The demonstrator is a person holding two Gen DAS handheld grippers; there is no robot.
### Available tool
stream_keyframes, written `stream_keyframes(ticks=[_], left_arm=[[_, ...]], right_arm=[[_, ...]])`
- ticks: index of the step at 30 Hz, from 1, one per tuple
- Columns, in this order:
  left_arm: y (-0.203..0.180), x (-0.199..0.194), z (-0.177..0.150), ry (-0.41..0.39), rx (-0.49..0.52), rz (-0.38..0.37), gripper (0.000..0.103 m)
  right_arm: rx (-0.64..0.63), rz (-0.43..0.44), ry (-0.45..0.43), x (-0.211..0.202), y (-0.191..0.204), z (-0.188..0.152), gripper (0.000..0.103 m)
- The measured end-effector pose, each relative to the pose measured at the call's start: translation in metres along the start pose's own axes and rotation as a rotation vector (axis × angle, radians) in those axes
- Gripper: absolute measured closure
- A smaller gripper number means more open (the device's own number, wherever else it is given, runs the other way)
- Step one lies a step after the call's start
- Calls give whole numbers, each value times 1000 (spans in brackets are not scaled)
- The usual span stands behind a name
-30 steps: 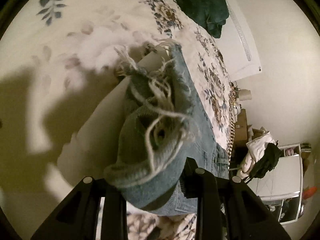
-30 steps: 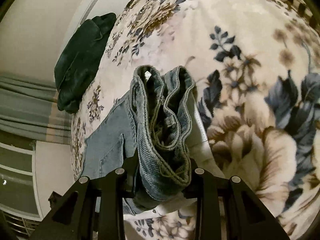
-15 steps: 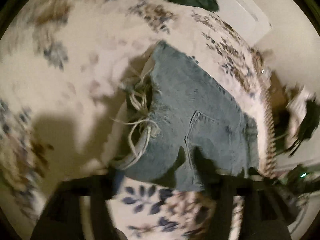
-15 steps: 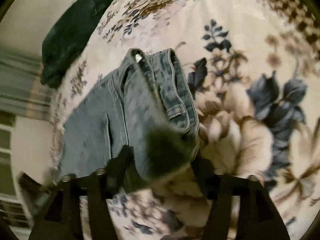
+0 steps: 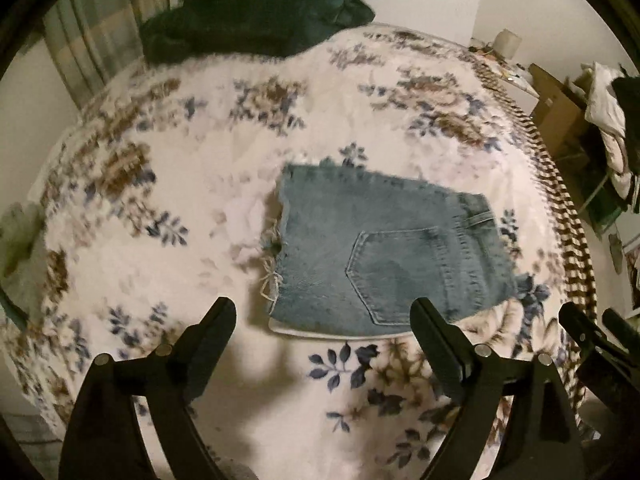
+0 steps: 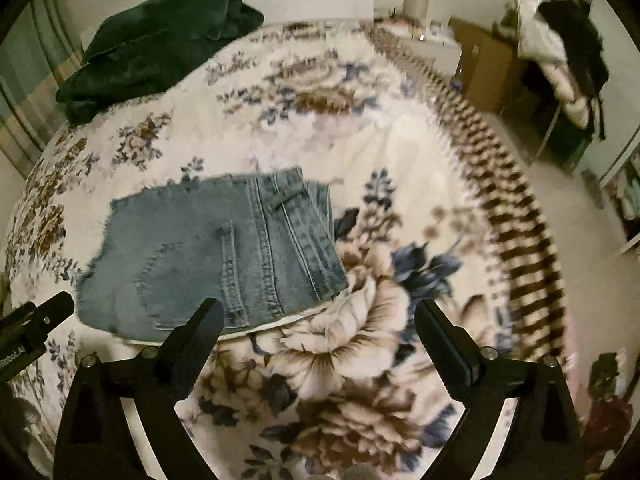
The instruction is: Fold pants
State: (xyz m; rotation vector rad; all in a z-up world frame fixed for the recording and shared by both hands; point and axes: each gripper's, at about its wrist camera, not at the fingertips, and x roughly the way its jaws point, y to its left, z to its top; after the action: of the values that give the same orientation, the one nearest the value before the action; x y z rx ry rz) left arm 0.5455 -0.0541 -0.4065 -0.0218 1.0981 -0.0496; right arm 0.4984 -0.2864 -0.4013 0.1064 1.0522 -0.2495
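The blue denim pants point(image 5: 380, 248) lie folded into a flat rectangle on the floral bedspread point(image 5: 168, 184), back pocket up, frayed hem to the left, waistband to the right. They also show in the right wrist view point(image 6: 212, 252). My left gripper point(image 5: 324, 320) is open and empty, held back just in front of the near edge of the pants. My right gripper point(image 6: 320, 320) is open and empty, near the pants' right front corner. The right gripper's tip point(image 5: 592, 332) shows in the left wrist view, and the left gripper's tip point(image 6: 36, 320) in the right wrist view.
A dark green garment point(image 5: 248, 16) lies bunched at the far end of the bed. The bed's striped edge point(image 6: 500, 184) runs along the right. Beyond it stand a cardboard box point(image 6: 484, 72) and a chair piled with clothes point(image 6: 560, 52).
Both grippers have let go of the pants and pulled back and up. The pants, bunched in the jaws before, now lie flat and folded on the bed.
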Motion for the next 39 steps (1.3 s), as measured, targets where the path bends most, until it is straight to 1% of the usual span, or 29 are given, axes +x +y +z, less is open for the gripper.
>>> stream_keyframes(ticks=[4, 11, 13, 17, 21, 23, 28, 29, 30, 31, 32, 35, 39], left_arm=[[-8, -55, -4, -34, 39, 12, 14], [-16, -176, -24, -108, 55, 35, 14], [-18, -214, -33, -142, 53, 44, 14], [-23, -290, -55, -204, 39, 34, 14], [-29, -349, -78, -252, 31, 23, 14], [-31, -376, -90, -272, 23, 18, 14], [-32, -422, -109, -307, 21, 10, 14], [-31, -428, -111, -311, 21, 11, 10], [-30, -433, -113, -313, 20, 13, 2], [-29, -439, -116, -315, 21, 11, 0], [-27, -443, -117, -319, 20, 8, 0], [-23, -453, -123, -332, 17, 9, 0], [-18, -457, -128, -318, 30, 11, 0]], right_arm=[[-23, -12, -42, -63, 4, 0, 5], [-32, 15, -88, -185, -8, -15, 5], [-48, 13, -115, -228, -13, -23, 5], [-70, 16, -166, -308, -25, -42, 5], [-82, 26, -219, -387, -38, -64, 5], [-92, 26, -244, -418, -43, -73, 5], [-108, 21, -287, -490, -56, -100, 5], [-109, 28, -292, -504, -58, -105, 5], [-110, 27, -296, -513, -59, -108, 5], [-113, 23, -302, -524, -60, -112, 3], [-113, 26, -307, -532, -60, -115, 2], [-112, 25, -326, -557, -61, -122, 2], [-107, 33, -327, -578, -55, -125, 1]])
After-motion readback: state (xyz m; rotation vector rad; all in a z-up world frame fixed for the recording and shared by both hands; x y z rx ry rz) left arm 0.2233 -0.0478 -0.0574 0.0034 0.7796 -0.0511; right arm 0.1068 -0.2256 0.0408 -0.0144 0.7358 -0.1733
